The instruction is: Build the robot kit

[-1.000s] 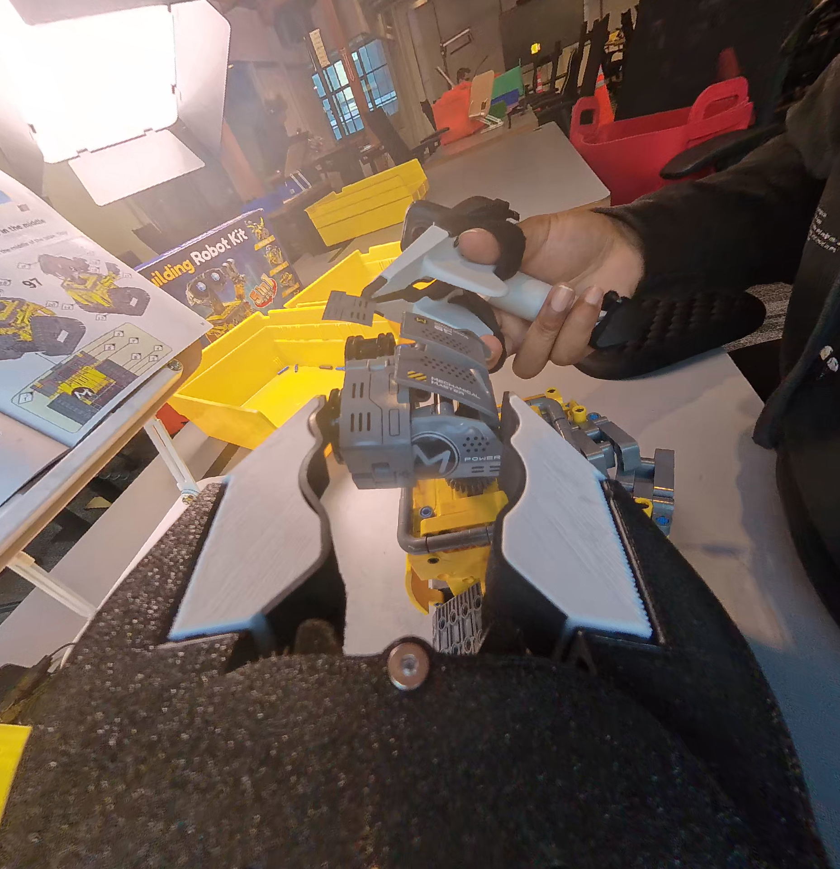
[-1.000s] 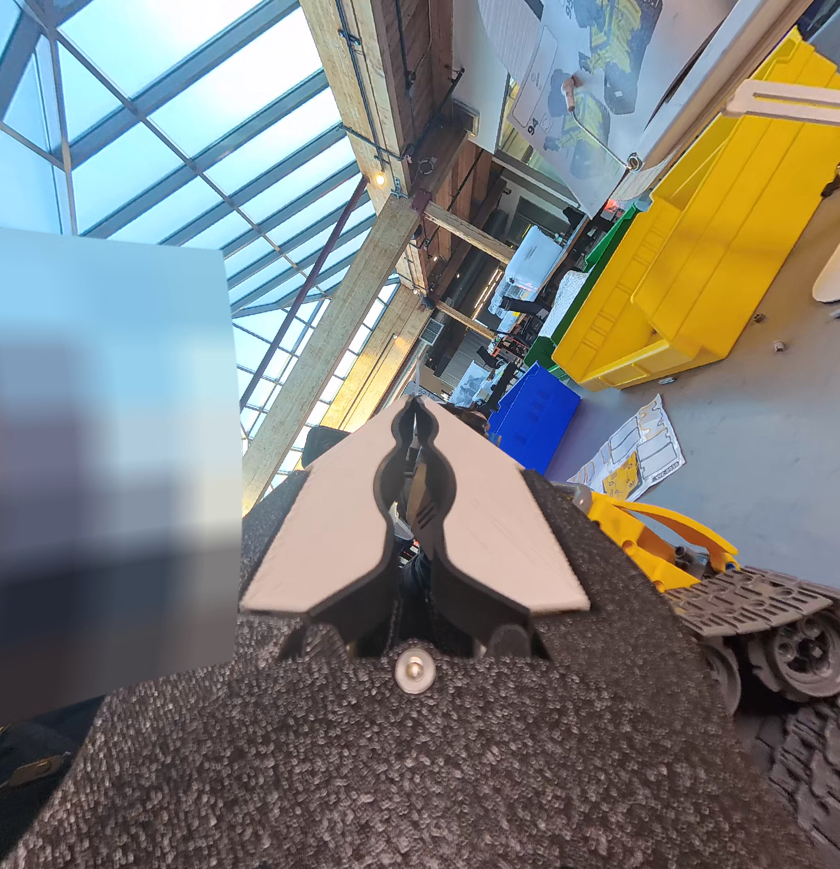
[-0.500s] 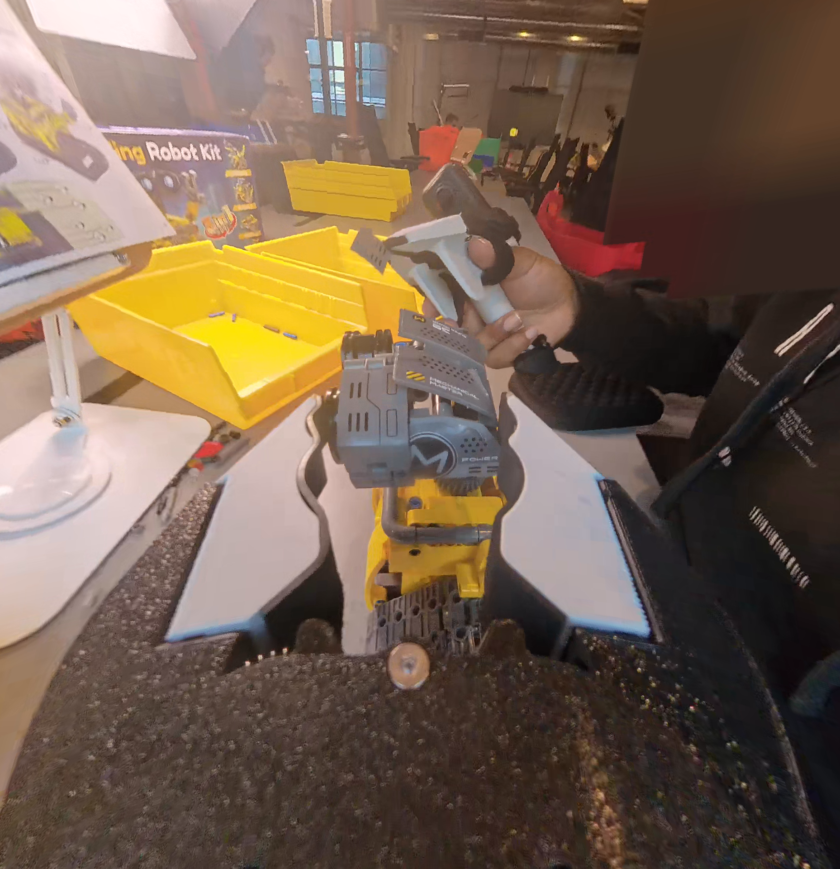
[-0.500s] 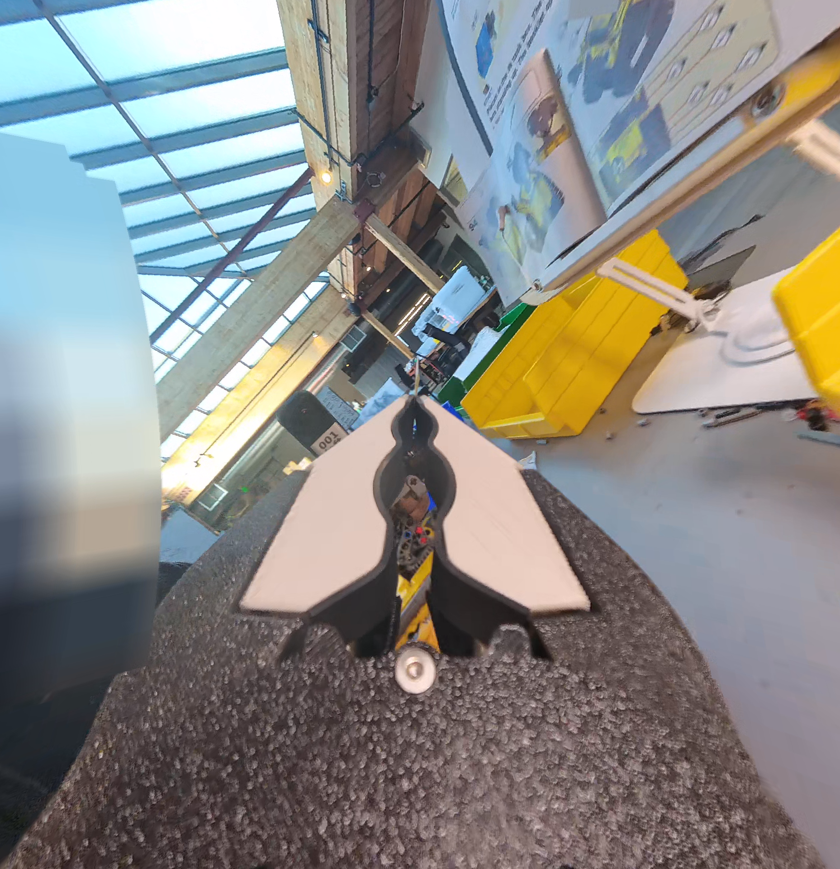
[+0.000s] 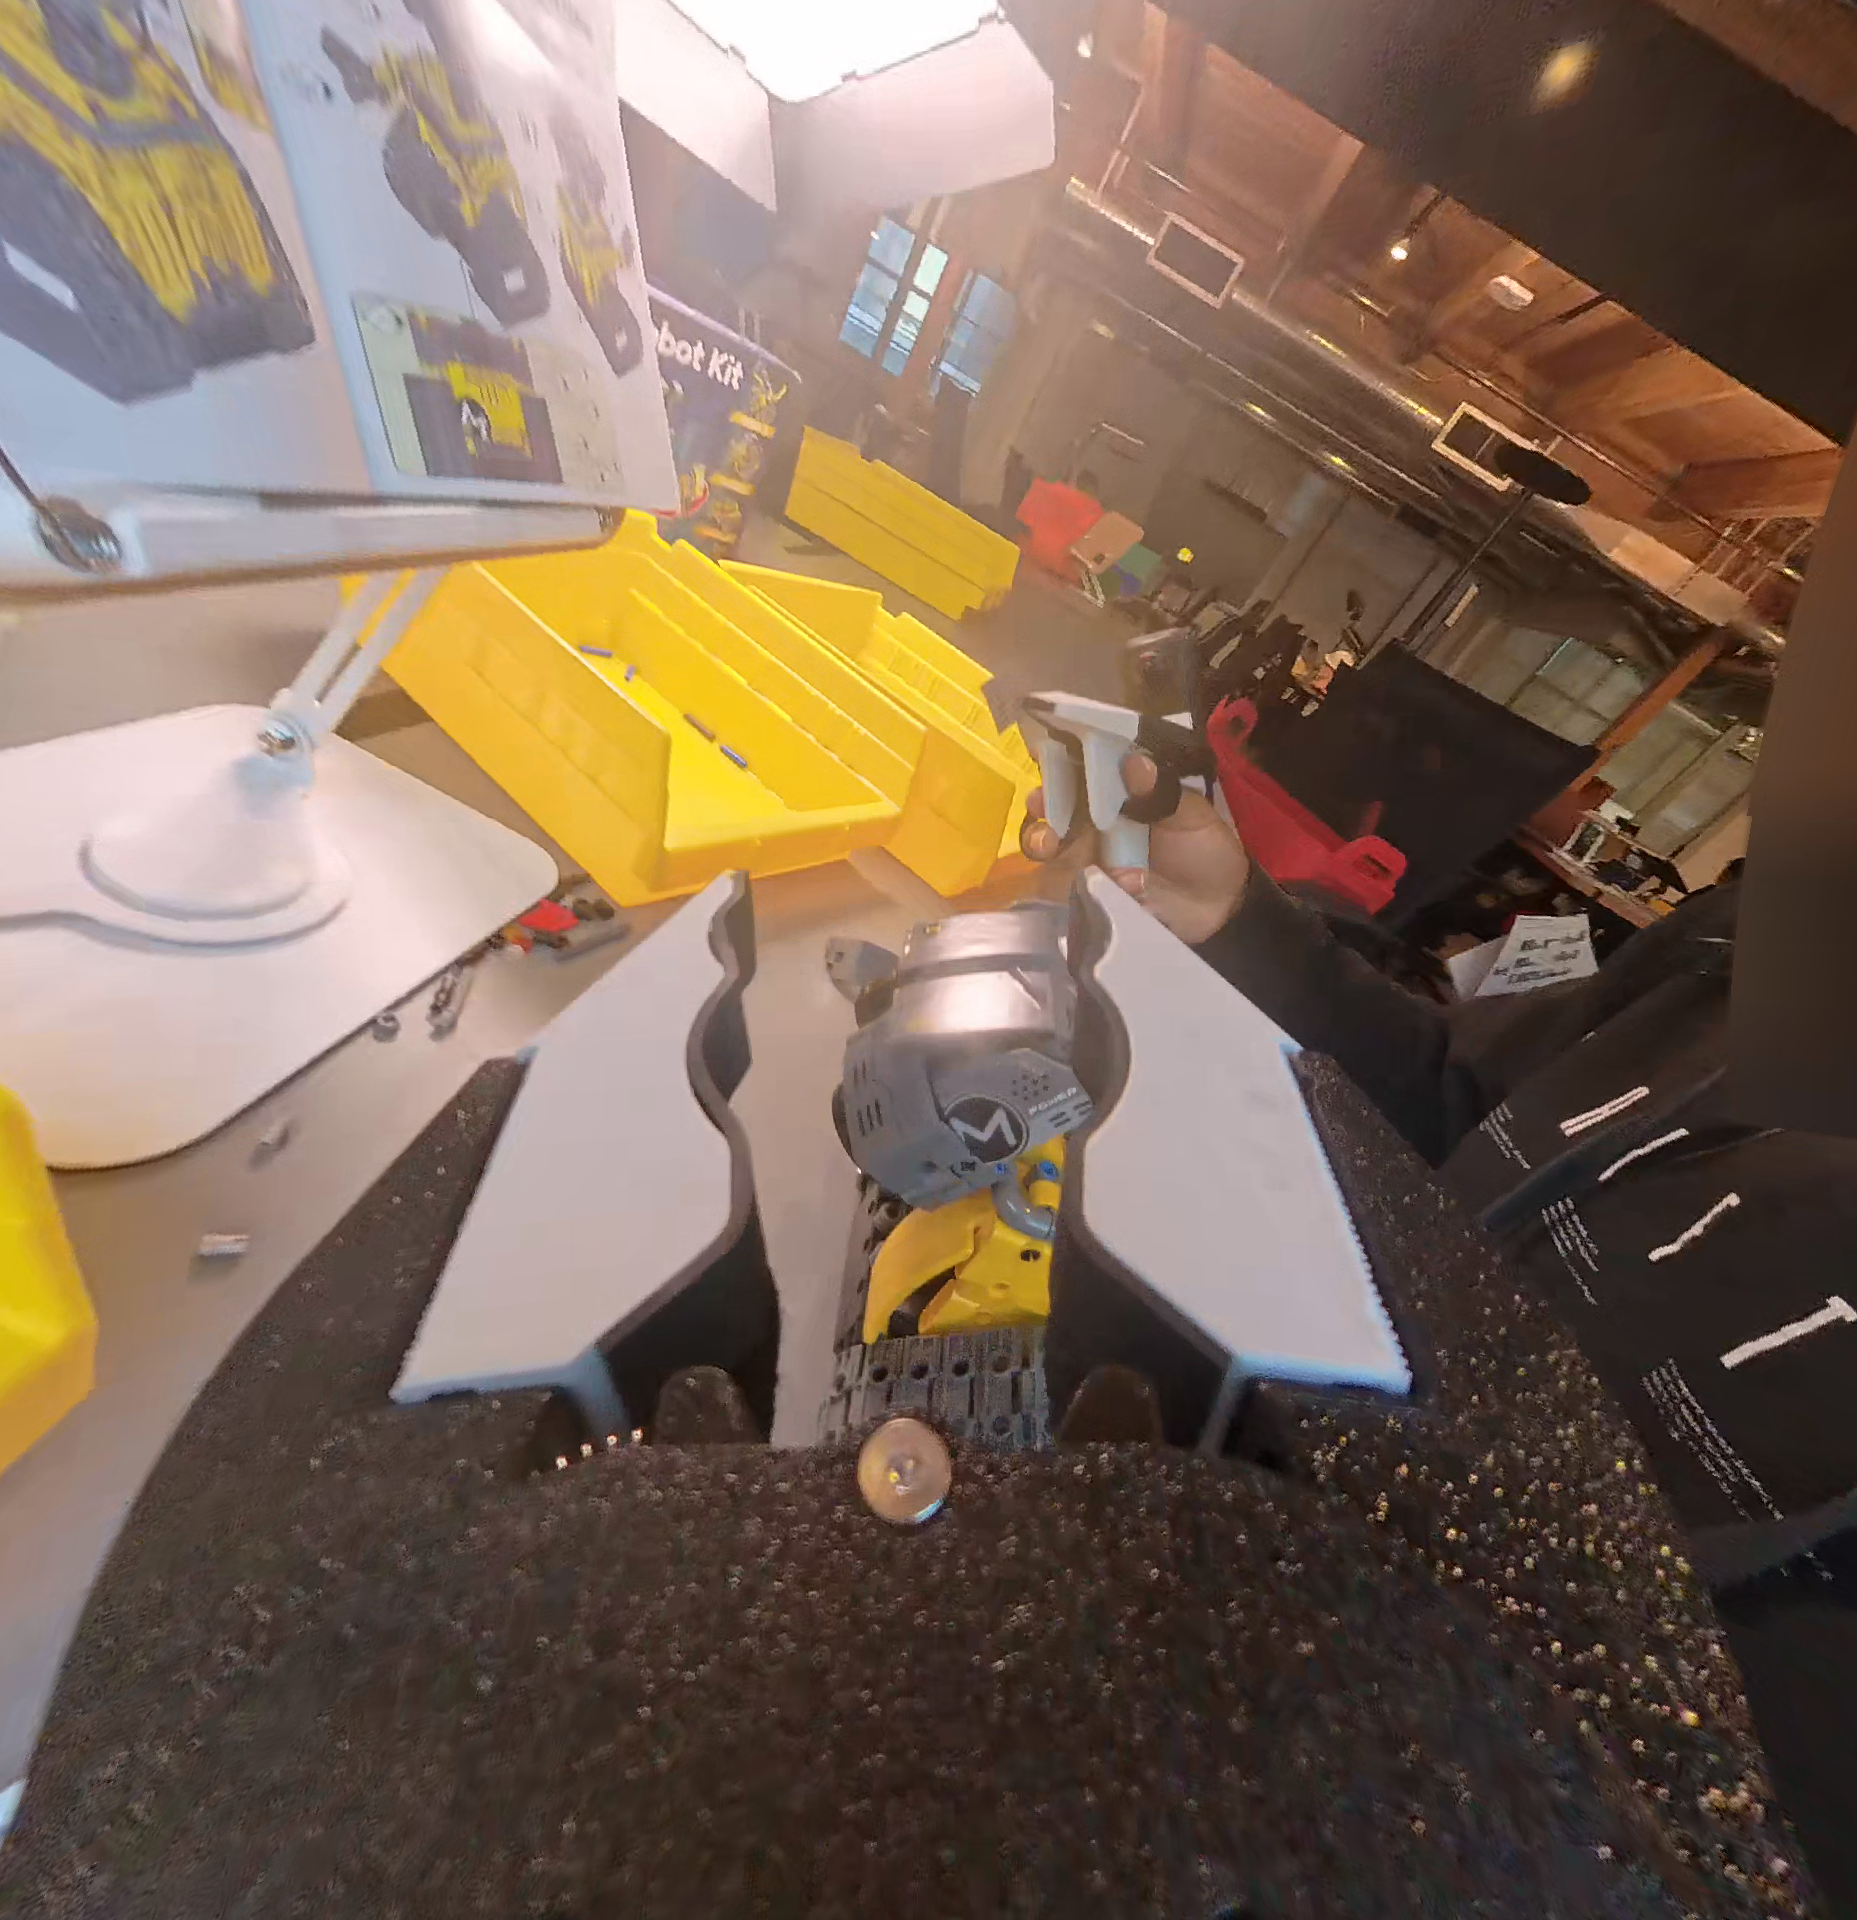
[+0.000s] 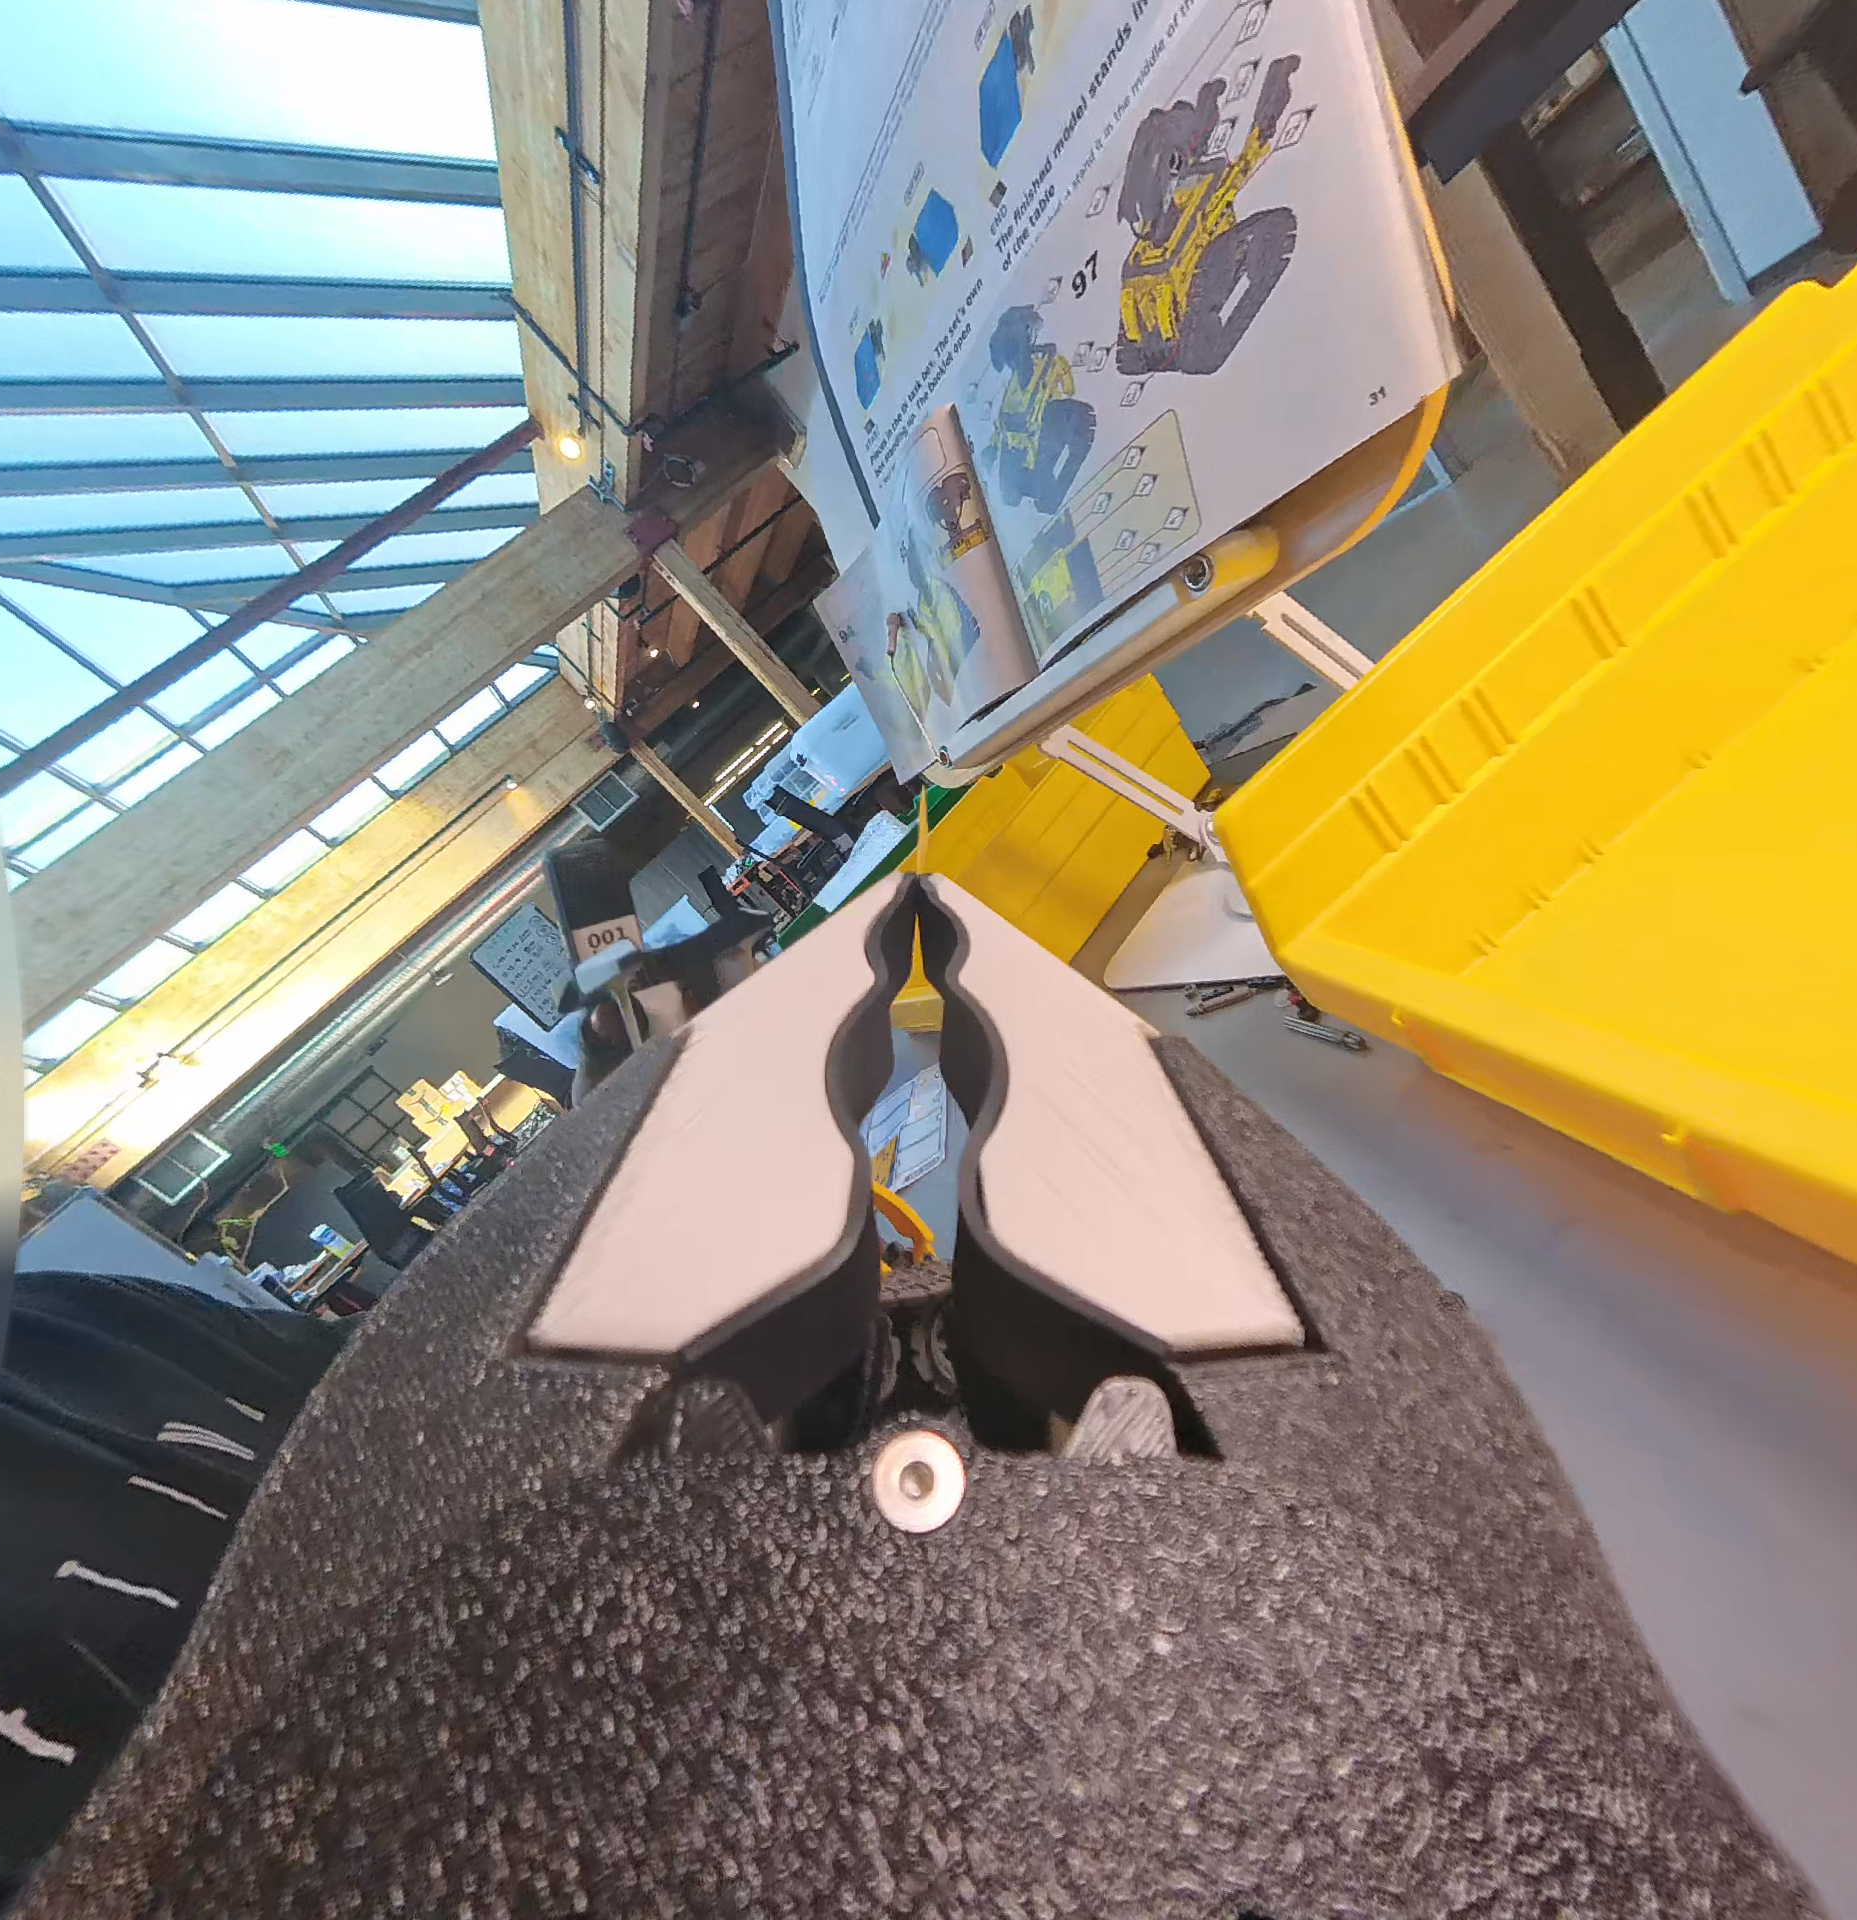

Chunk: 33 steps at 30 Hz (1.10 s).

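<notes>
My left gripper is shut on a grey and yellow toy robot model with black tracks. The model sits between the fingers, against the right finger, with a strip of table showing beside its grey head on the left. My right gripper is shut, and a thin sliver of a flat piece sticks out past its tips, edge-on. A bare hand holds that gripper in the left wrist view, just beyond the model and apart from it. Bits of the model show under the right gripper's fingers.
Yellow bins stand behind the model and close on the right in the right wrist view. An instruction booklet rests on a white stand at the left. Small loose parts lie on the grey table. A red bin stands at the back. Spacing between my two grippers at the tips: around 25 centimetres.
The left gripper has tipped upward and the model's grey head now leans away from the camera. The right gripper has drawn back from the model toward the bins, staying shut.
</notes>
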### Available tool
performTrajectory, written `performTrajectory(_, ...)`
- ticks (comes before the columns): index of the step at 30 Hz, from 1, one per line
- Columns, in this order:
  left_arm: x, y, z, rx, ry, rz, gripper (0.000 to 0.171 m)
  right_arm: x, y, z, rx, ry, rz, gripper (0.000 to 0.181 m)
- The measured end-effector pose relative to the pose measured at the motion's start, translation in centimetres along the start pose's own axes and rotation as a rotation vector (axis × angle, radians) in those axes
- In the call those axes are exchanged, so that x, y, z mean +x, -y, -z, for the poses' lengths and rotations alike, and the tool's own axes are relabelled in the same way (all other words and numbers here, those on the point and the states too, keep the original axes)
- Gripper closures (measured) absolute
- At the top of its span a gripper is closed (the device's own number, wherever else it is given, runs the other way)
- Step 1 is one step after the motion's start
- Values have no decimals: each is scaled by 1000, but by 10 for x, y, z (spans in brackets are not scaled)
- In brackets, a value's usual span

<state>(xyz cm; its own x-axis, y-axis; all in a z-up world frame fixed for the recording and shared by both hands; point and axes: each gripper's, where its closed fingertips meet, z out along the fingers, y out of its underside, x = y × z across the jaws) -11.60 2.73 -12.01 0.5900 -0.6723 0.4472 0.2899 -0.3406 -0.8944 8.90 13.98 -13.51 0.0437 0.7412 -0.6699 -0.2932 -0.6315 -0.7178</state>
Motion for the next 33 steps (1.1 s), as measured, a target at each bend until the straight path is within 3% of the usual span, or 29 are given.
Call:
performTrajectory(7, 19, 16, -16, -11, -36, -94, 118, 0, -14, 1, -58, 35, 42, 181)
performTrajectory(17, 50, -22, -49, -235, -42, -333, 124, -30, -57, -6, -330, 114, 310, 181)
performTrajectory(22, 58, -28, -44, -245, -30, -363, 124, -39, -87, -2, -492, 158, 328, 181)
performTrajectory(26, 61, -35, -43, -265, -20, -383, 126, -56, -94, -5, -514, 221, 365, 181)
performTrajectory(33, 66, -27, -32, -225, 4, -426, 129, -75, -96, -17, -538, 230, 843, 181)
